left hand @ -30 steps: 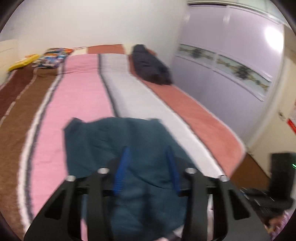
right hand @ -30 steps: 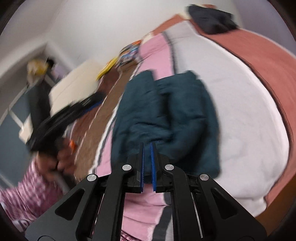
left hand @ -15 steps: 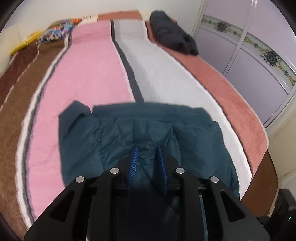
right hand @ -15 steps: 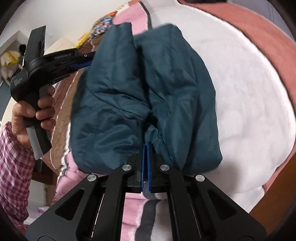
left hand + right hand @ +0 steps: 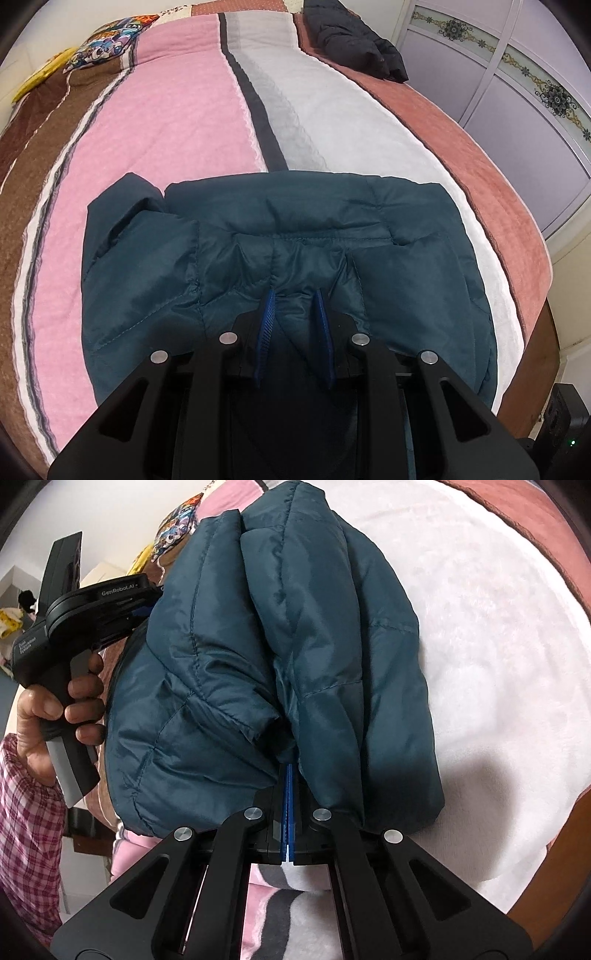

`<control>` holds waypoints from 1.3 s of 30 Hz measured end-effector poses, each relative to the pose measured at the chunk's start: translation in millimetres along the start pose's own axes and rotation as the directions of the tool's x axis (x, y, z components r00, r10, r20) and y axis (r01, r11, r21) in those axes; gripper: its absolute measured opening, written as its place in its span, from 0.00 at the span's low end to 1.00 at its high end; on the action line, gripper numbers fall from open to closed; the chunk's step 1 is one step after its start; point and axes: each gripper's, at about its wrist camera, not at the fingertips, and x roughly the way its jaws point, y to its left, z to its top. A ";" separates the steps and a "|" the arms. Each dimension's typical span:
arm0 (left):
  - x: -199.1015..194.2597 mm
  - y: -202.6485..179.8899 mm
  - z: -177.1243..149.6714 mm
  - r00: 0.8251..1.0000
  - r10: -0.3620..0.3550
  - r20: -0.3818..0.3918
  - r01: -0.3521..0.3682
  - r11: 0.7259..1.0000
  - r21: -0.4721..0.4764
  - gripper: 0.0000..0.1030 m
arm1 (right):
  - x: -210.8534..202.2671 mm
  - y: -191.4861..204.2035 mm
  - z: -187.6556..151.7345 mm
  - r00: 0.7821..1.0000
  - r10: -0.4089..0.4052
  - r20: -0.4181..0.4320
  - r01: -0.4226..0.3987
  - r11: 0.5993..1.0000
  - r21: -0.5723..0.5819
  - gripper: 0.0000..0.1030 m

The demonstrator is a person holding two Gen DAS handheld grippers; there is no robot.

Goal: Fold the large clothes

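Jacket (image 5: 325, 236): dark teal, quilted and puffy, lying folded on the near end of the bed (image 5: 177, 122), across the pink and white stripes of the striped blanket (image 5: 332, 110). In the left wrist view one sleeve is folded in at the left and the top edge runs straight across the blanket. In the right wrist view the jacket (image 5: 295, 635) bunches into thick lengthwise folds.

Left gripper (image 5: 294, 295): fingers parted, blue pads set either side of a fold near the jacket's middle; whether the pads press the fabric I cannot tell. From the right wrist view the same tool (image 5: 85, 613) is seen at the jacket's far edge, held by the person's hand (image 5: 55, 709); its tips are hidden behind the fabric.

Right gripper (image 5: 287, 771): clenched, blue pads together, pinching the near edge of the jacket where two folds meet.

Black garment (image 5: 354, 44): heaped on the far right of the bed, well apart from the jacket.

Patterned pillow (image 5: 107, 42): at the far left head of the bed, a yellow item (image 5: 40, 75) beside it.

Wardrobe doors (image 5: 528, 110): lilac with a floral band, along the right wall.
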 end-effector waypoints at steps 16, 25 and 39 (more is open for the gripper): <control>-76.1 18.8 -11.6 0.988 -0.072 0.134 0.081 0.995 -0.059 0.59 | -16.7 -5.8 1.1 1.000 0.024 -0.002 -0.024 0.999 0.039 0.00; -110.4 72.7 -88.1 0.986 -0.106 0.128 0.130 0.971 -0.200 0.73 | -21.7 -4.4 -4.2 0.999 0.039 0.009 -0.040 0.998 0.043 0.00; -65.3 99.9 -139.9 0.964 -0.264 0.031 0.257 0.892 -0.372 0.77 | -18.5 2.5 -5.9 1.000 0.026 0.010 -0.026 0.999 0.033 0.01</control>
